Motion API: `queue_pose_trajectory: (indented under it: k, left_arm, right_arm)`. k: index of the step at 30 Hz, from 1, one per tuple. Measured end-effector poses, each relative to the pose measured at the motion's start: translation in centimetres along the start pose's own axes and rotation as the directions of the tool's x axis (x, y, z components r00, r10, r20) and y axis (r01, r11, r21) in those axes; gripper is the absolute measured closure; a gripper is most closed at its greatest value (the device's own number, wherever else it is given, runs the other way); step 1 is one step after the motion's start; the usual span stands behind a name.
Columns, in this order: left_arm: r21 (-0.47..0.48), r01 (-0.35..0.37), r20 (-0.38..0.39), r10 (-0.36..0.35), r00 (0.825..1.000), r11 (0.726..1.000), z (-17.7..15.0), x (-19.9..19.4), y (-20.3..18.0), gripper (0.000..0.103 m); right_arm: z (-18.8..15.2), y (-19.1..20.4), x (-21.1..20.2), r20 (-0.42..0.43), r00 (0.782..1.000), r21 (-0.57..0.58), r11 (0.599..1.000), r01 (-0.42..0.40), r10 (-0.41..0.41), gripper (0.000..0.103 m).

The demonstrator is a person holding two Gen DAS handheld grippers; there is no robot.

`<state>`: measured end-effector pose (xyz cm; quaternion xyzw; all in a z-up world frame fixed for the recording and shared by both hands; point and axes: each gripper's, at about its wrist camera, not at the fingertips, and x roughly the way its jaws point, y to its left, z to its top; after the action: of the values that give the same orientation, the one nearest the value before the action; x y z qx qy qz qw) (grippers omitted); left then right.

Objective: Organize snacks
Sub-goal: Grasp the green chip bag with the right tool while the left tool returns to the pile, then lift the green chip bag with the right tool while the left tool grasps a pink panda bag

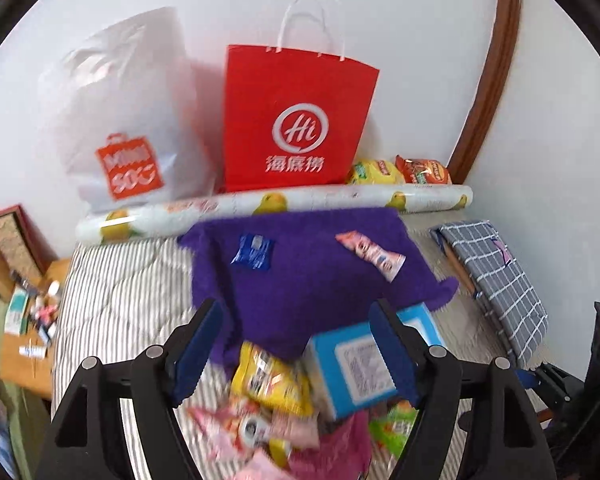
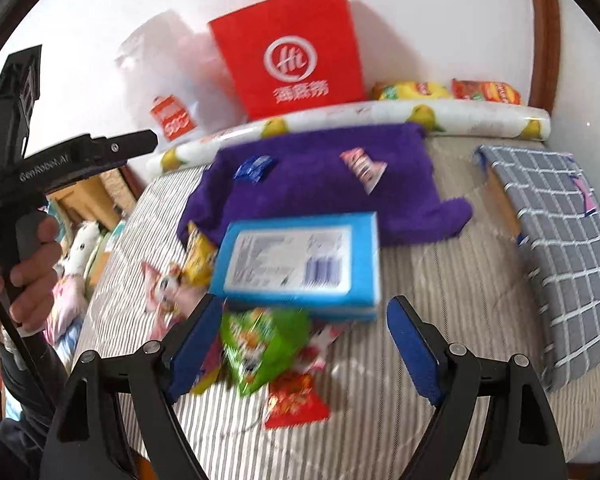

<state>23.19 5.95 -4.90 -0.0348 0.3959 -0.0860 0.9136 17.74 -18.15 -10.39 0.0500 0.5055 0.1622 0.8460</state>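
Upright behind the snacks, red paper bag (image 1: 296,120), contents hidden

A red paper bag (image 1: 296,120) with white handles stands against the white wall at the bed's far edge, a white plastic bag (image 1: 128,120) just left of it. A lemon-printed roll (image 1: 276,204) lies along that edge. A purple towel (image 1: 312,268) is spread on the striped quilt (image 1: 128,280). A checked grey cushion (image 2: 568,240) lies at the right edge.
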Motion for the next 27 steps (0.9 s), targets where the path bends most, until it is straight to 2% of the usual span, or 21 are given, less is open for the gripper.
queue_pose_trajectory:
  k: [7, 10, 13, 16, 19, 21, 24, 27]
  left_arm:
    - [-0.046, -0.085, -0.046, 0.083, 0.995, 0.995, -5.2, -1.4, 3.5, 0.028]
    - [-0.058, -0.122, -0.045, 0.119, 0.992, 0.991, -6.6, -2.4, 5.1, 0.028]
    - [-0.076, -0.143, -0.034, 0.14, 0.99, 0.987, -8.1, -3.2, 6.4, 0.028]
    - [-0.093, -0.157, -0.035, 0.155, 0.987, 0.983, -9.5, -3.6, 7.4, 0.028]
    - [-0.103, -0.144, -0.043, 0.14, 0.989, 0.984, -10.4, -3.5, 8.0, 0.028]
    - [-0.114, -0.151, -0.048, 0.147, 0.988, 0.982, -10.9, -3.5, 8.2, 0.028]
    - [-0.132, -0.142, -0.049, 0.137, 0.989, 0.981, -11.4, -3.3, 8.4, 0.028]
    - [-0.151, -0.132, -0.053, 0.125, 0.991, 0.98, -11.9, -3.2, 8.7, 0.028]
  right_arm:
    - [-1.9, 2.5, 2.5, -0.026, 1.0, -0.098, 0.995, -0.019, 0.017, 0.019]
    - [-2.0, 3.1, 3.8, -0.026, 1.0, -0.144, 0.99, -0.006, 0.002, 0.019]
    - [-2.2, 3.5, 4.7, -0.038, 0.999, -0.195, 0.98, -0.027, 0.02, 0.019]
    - [-2.4, 3.8, 5.7, -0.025, 0.997, -0.259, 0.964, 0.066, -0.075, 0.019]
    - [-2.5, 3.3, 6.6, -0.048, 0.997, -0.253, 0.967, 0.041, -0.055, 0.019]
    - [-2.4, 3.0, 6.9, -0.054, 0.998, -0.238, 0.971, 0.018, -0.032, 0.023]
    - [-2.5, 2.8, 7.4, -0.078, 0.997, -0.216, 0.976, -0.03, 0.014, 0.038]
    - [-2.7, 2.4, 7.1, -0.067, 0.997, -0.183, 0.981, -0.059, 0.048, 0.042]
